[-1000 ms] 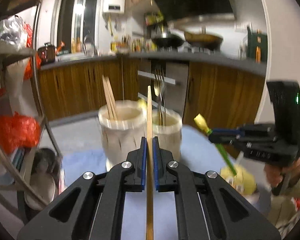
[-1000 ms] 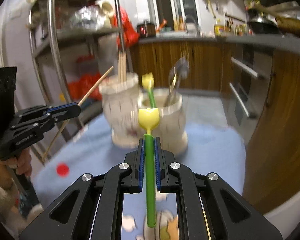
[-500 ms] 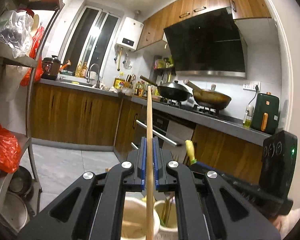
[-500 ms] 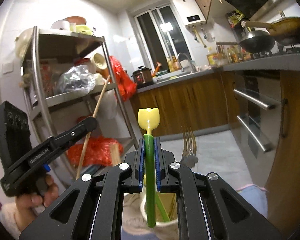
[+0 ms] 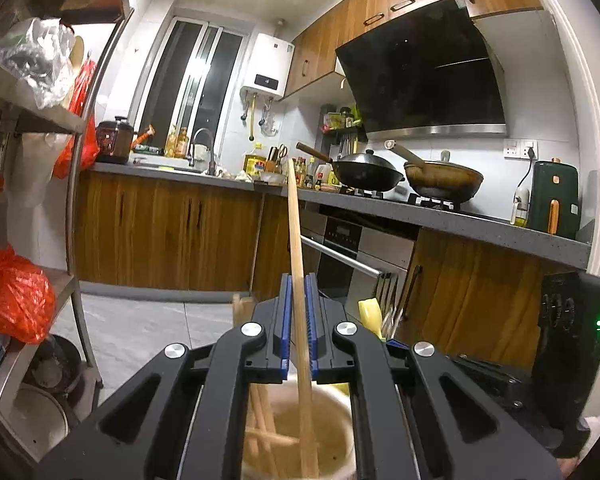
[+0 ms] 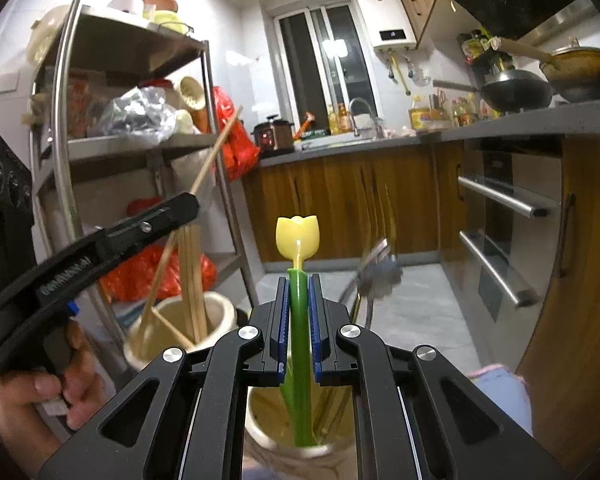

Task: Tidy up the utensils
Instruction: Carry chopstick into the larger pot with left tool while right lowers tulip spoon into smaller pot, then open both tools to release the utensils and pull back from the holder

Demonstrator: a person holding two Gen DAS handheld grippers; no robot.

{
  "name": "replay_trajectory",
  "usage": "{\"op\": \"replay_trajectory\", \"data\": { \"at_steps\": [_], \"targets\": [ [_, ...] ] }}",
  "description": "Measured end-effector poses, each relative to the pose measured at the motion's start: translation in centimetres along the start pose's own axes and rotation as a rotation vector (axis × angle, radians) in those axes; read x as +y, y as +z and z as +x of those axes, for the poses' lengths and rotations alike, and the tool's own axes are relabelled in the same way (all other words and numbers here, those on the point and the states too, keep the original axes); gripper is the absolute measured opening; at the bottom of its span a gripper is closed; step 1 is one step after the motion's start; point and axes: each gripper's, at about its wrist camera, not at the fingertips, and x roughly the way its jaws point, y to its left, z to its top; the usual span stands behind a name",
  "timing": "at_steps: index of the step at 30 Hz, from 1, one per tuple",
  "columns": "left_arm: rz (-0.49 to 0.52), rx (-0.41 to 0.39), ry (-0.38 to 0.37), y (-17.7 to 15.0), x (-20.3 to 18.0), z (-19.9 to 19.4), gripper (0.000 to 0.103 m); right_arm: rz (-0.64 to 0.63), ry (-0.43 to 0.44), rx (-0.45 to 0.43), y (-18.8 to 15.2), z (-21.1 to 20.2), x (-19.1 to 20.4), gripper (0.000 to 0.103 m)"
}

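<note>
Your left gripper [image 5: 296,324] is clamped on a single wooden chopstick [image 5: 296,248], and your right gripper [image 6: 298,320] is clenched around the green stem of a tulip-topped utensil [image 6: 298,236].

What's changed: a second ago both tools sat back from the two holders, pointed at them across the blue mat. Now each one is right over its own holder. The chopstick's lower end hangs inside the mouth of the chopstick holder [image 5: 340,404] straight below your left jaws, and the green stem dips into the second holder [image 6: 256,412] below your right jaws. I'd say that means you're basically at the drop; letting go is all that's left for these two.

Count-wise: two cream holders, side by side. From the right wrist view, the chopstick one [image 6: 220,304], just left of your right gripper, has about four sticks standing in it plus the one you're carrying; hard to be exact. The other has the stem you're holding, one more green stem, and some blurry metal cutlery [image 6: 380,272] I can't count.
</note>
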Motion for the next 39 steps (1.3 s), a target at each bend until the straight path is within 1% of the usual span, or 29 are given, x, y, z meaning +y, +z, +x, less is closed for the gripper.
{"op": "replay_trajectory", "data": {
  "at_steps": [5,7,9,13,19,25,28,30,32,34,35,36,37,38,39],
  "targets": [
    [0.024,0.044,0.009,-0.8,0.2,-0.9,0.006,0.001,0.015,0.036,-0.8,-0.4,-0.2,0.011],
    [0.038,0.060,0.013,-1.2,0.1,-1.1,0.006,-0.012,0.016,0.044,-0.9,-0.6,0.0,0.014],
    [0.041,0.074,0.016,-1.4,0.1,-1.5,0.010,-0.022,0.016,0.051,-1.0,-0.8,0.1,0.017],
    [0.029,0.083,0.010,-1.8,0.2,-2.8,0.012,-0.018,0.015,0.064,-1.5,-2.0,0.1,0.019],
    [0.026,0.094,0.007,-2.7,-0.1,-5.2,0.012,-0.004,0.014,0.080,-2.2,-4.1,-0.2,0.020],
    [0.034,0.162,0.030,-4.6,-0.4,-7.3,0.012,-0.025,0.012,0.132,-3.9,-6.5,-0.1,0.020],
    [0.055,0.196,0.040,-5.8,-0.8,-8.2,0.012,-0.028,0.018,0.158,-4.9,-7.8,0.1,0.027],
    [0.065,0.216,0.051,-6.5,-1.0,-8.7,0.012,-0.037,0.017,0.168,-5.4,-8.5,0.2,0.028],
    [0.050,0.238,0.044,-7.2,-1.2,-9.2,0.012,-0.049,0.011,0.175,-5.8,-9.0,0.4,0.028],
    [0.050,0.251,0.046,-7.8,-1.4,-9.5,0.012,-0.064,0.003,0.170,-6.2,-9.5,0.7,0.032],
    [0.062,0.254,0.050,-8.2,-1.7,-9.6,0.016,-0.080,-0.004,0.163,-6.5,-9.8,1.0,0.035],
    [0.078,0.254,0.057,-8.4,-1.9,-9.7,0.021,-0.092,-0.010,0.158,-6.6,-9.9,1.2,0.036],
    [0.087,0.251,0.061,-8.6,-2.1,-9.8,0.025,-0.111,-0.019,0.151,-6.9,-10.0,1.6,0.040],
    [0.095,0.245,0.063,-8.8,-2.4,-10.0,0.031,-0.121,-0.022,0.146,-7.1,-10.1,1.7,0.044],
    [0.096,0.241,0.062,-8.9,-2.5,-10.2,0.035,-0.133,-0.026,0.140,-7.2,-10.2,2.0,0.046]
  ]
}}
